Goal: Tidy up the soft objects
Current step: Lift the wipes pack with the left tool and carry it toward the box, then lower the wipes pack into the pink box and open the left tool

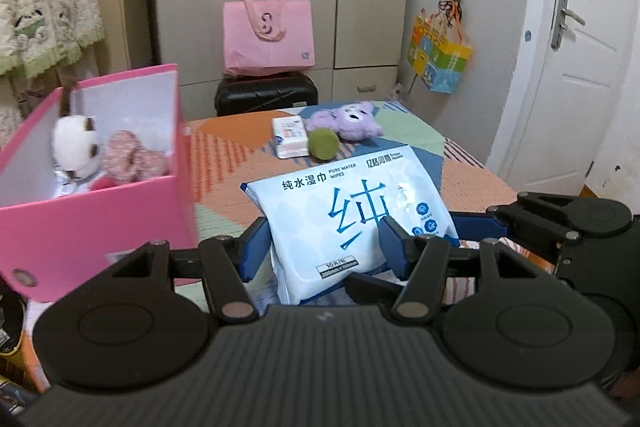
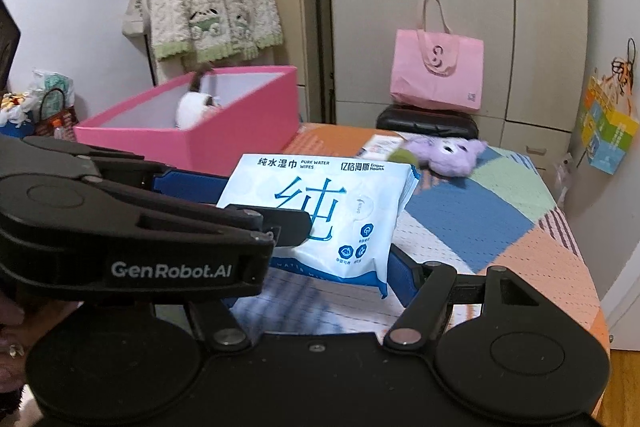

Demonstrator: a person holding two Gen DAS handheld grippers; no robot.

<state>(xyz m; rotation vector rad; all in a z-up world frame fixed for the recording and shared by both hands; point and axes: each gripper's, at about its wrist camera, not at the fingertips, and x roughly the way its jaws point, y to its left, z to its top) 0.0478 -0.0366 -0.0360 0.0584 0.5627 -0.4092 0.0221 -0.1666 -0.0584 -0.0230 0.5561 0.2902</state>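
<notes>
- Both grippers are on one thing here: the pack of wet wipes, pale blue with big blue characters, held up above the patterned bedcover.
- Left gripper — its blue fingers are clamped on the near end of the pack, one on each side.
- Right gripper has its jaws wider, also closed on the pack; one blue finger presses the pack's right edge, and the other side is partly hidden by the left gripper's black body crossing that view.
- The pink box stands just left of the pack, lid off; a white plush and a pink patterned soft item lie inside it.
- Beyond the pack on the bedcover: a green ball, a small white tissue packet touching it, and a purple plush — all well apart from the box.
</notes>
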